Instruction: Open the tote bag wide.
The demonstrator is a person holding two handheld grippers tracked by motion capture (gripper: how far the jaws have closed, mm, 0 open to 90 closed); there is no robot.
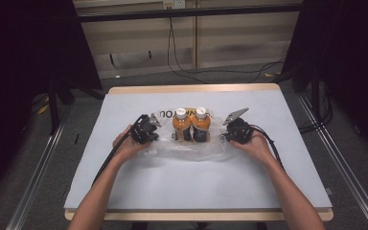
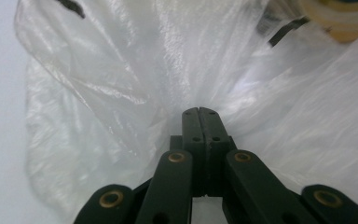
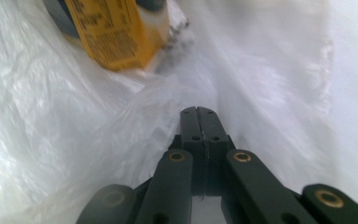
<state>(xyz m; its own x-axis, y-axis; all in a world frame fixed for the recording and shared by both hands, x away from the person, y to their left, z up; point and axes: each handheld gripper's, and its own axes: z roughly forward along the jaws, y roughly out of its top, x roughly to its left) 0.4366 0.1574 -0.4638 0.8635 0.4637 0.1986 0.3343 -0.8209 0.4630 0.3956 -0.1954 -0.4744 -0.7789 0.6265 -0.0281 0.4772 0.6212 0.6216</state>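
Observation:
Two orange bottles with white caps, one on the left (image 1: 182, 125) and one on the right (image 1: 201, 125), stand side by side inside a clear plastic bag (image 1: 191, 151) on the table. My left gripper (image 1: 152, 132) is at the bag's left edge and my right gripper (image 1: 226, 136) at its right edge. In the left gripper view the jaws (image 2: 199, 111) are shut, with the bag's film (image 2: 121, 70) gathered at their tips. In the right gripper view the jaws (image 3: 198, 111) are likewise shut on the film (image 3: 51, 140), and a bottle's yellow label (image 3: 112, 32) shows just beyond.
The pale table top (image 1: 196, 187) has wooden edges at front and back. Black printed letters on the bag lie behind the bottles (image 1: 166, 114). Dark frames and cables stand on the floor past the table.

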